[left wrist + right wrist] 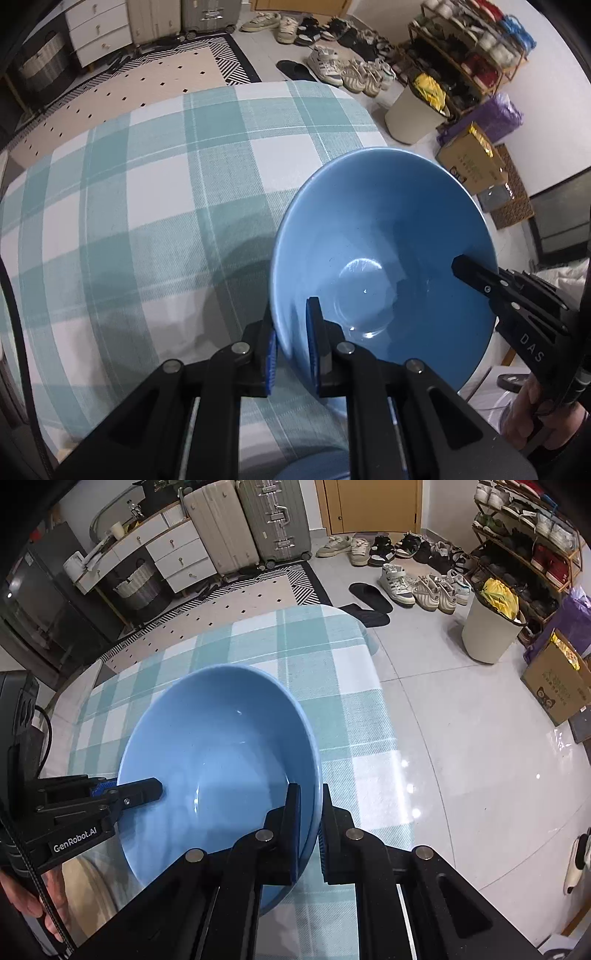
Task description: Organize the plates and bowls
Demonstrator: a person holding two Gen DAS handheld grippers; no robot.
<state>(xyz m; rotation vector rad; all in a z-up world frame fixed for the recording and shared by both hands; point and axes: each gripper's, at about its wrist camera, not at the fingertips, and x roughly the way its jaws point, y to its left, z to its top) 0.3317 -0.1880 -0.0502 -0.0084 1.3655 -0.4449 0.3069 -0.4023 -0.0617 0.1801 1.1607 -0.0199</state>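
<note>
The blue bowl [380,266] hangs in the air over the near corner of the desk [147,206], gripped on two opposite sides of its rim. The left gripper [291,347] has its jaws clenched on the rim nearest its own camera, one blue pad inside the wall and one outside; the right gripper [308,827] pinches the opposite rim in the same way, and each shows in the other's view reaching in from the side. A hand [33,897] is wrapped round the left tool's handle at the lower edge of the right view.

I take this for the carrying step, the bowl lifted clear and on its way to wherever it is to be set or stacked. At the bottom edge of the left view a curved blue shape [317,467] peeks out below the tool, perhaps another dish, though I cannot tell. The next move calls for both hands travelling together and level, since the bowl tips a little, then a gentle lowering before either grip lets go.

The bowl is glazed ceramic, smooth and glossy, deep with flaring walls and a flat round well catching the ceiling light. The desk wears a woven cloth in teal and white checks; beyond it lies shiny tiled floor [480,757]
</note>
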